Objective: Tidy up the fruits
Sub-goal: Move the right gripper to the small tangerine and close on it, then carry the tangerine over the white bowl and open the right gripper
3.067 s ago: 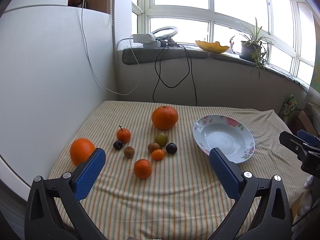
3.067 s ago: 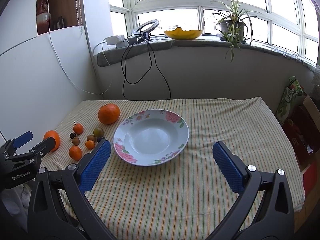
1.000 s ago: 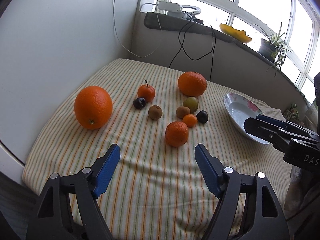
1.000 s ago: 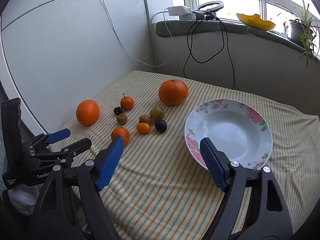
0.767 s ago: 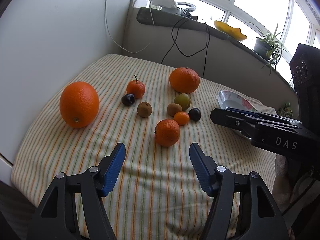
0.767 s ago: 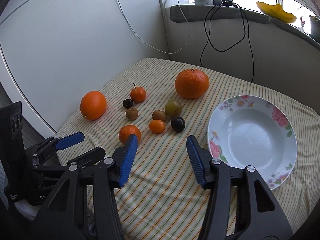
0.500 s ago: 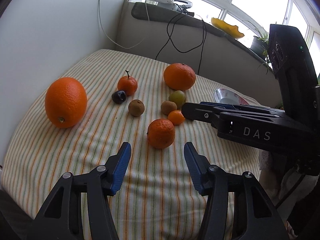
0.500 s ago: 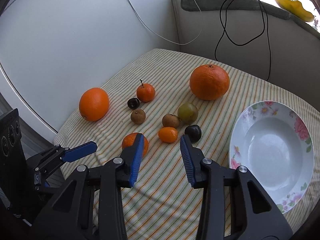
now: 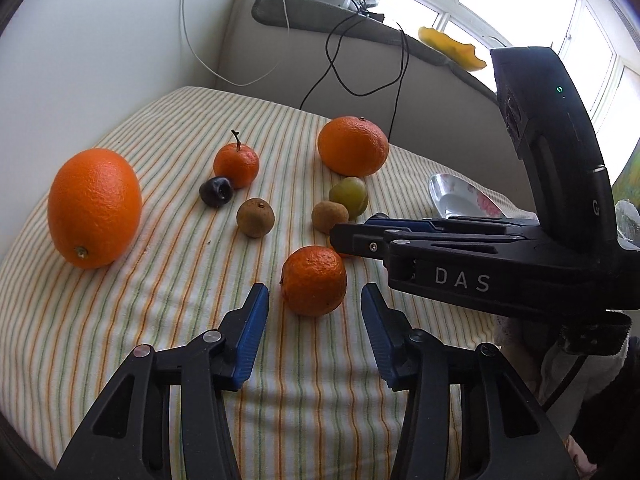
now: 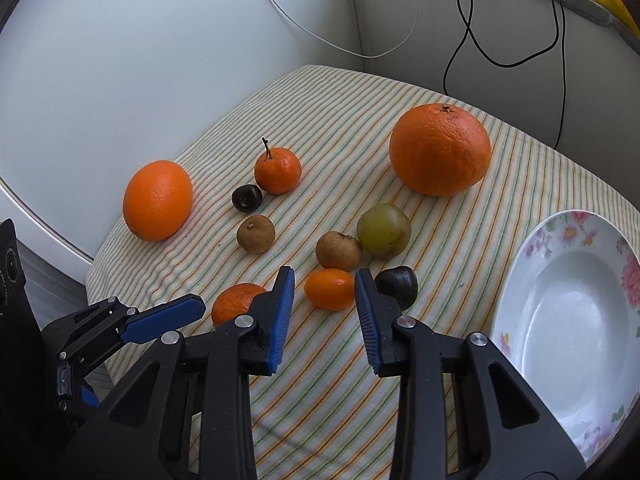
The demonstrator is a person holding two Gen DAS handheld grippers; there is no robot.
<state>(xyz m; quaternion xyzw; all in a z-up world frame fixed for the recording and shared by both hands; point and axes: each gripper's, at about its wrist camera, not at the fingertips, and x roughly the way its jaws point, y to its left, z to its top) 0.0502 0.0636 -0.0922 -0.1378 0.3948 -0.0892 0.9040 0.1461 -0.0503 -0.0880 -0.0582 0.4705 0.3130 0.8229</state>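
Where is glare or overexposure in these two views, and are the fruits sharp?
Left wrist view: the window is blown out white; fruits sharp; straight edges bend from fisheye. Right wrist view: soft glare on the floral plate; the small orange fruit is sharp.

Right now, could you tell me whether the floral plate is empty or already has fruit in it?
Empty. The plate shows only its bare white basin in the right wrist view; the fruit all lies on the striped cloth beside it.

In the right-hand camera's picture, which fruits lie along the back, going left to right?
Oval orange → dark plum → stemmed mandarin → big round orange.
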